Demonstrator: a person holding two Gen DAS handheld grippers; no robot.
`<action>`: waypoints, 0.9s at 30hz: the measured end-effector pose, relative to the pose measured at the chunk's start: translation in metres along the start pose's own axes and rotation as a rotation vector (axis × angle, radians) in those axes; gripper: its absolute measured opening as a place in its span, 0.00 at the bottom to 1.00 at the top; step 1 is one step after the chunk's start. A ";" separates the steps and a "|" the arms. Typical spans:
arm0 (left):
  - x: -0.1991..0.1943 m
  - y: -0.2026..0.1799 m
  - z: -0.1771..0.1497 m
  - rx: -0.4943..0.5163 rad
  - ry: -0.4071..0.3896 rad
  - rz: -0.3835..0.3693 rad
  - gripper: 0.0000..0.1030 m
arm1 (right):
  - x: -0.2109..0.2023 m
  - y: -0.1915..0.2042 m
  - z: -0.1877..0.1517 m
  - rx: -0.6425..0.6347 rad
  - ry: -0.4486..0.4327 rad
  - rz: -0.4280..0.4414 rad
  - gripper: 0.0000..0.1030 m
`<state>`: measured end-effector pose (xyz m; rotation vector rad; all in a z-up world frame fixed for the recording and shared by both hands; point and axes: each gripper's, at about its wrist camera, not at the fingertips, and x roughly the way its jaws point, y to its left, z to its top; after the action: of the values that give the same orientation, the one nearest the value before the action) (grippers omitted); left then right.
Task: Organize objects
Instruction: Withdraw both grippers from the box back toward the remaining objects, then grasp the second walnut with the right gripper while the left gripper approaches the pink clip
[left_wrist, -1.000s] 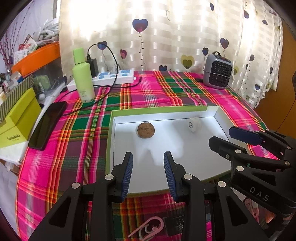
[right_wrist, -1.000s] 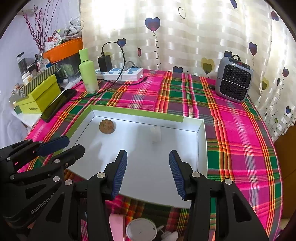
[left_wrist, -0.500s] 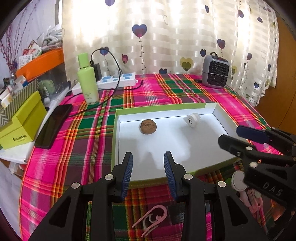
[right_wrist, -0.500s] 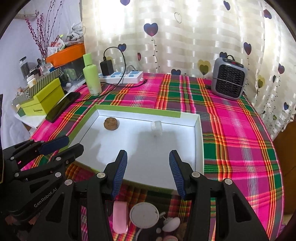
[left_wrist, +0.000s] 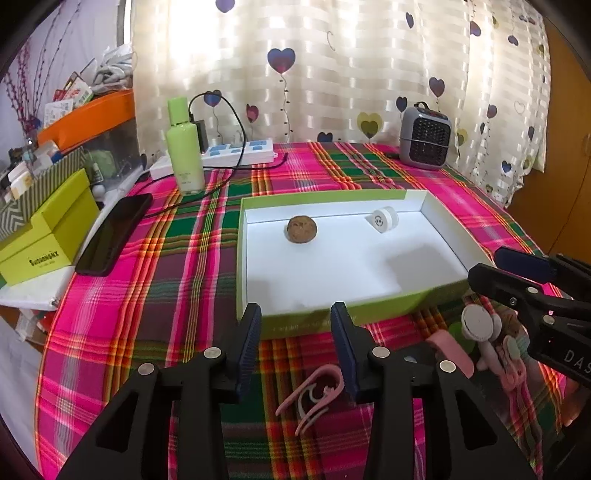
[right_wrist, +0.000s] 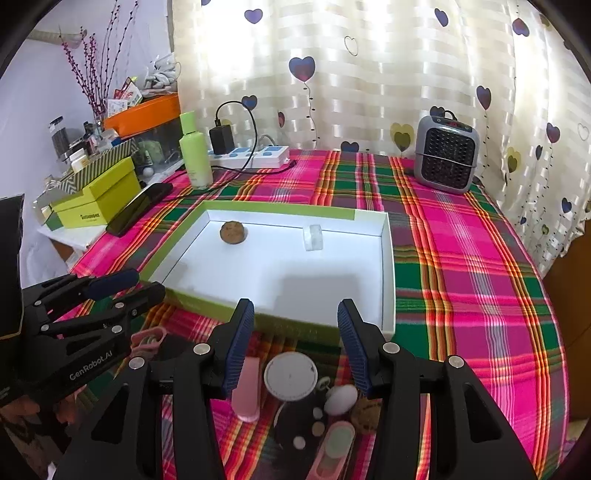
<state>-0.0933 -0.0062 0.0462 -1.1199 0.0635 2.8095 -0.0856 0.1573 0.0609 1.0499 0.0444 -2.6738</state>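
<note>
Pink case (right_wrist: 334, 452) cut off below

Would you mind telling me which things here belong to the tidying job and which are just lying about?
Part of the job:
- tray
- brown ball in it
- white roll in it
- pink clip
- white disc
- pink case

Just lying about:
- green bottle
- power strip
- phone
- heater
- green box

Brown cookie (left_wrist: 302, 229) and white roll (left_wrist: 384, 220) (on edge) inside green-rimmed tray (left_wrist: 242, 258).
</note>
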 end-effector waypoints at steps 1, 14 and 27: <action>-0.001 0.000 -0.001 0.002 -0.001 0.001 0.36 | -0.001 0.000 -0.002 0.000 0.000 0.002 0.47; -0.006 0.019 -0.024 -0.012 0.008 -0.079 0.44 | -0.017 -0.010 -0.027 0.016 -0.001 0.013 0.47; -0.004 0.004 -0.037 0.065 0.029 -0.178 0.48 | -0.026 -0.024 -0.048 0.040 0.020 0.006 0.47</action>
<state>-0.0656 -0.0136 0.0225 -1.0944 0.0540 2.6167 -0.0414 0.1925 0.0418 1.0876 -0.0086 -2.6688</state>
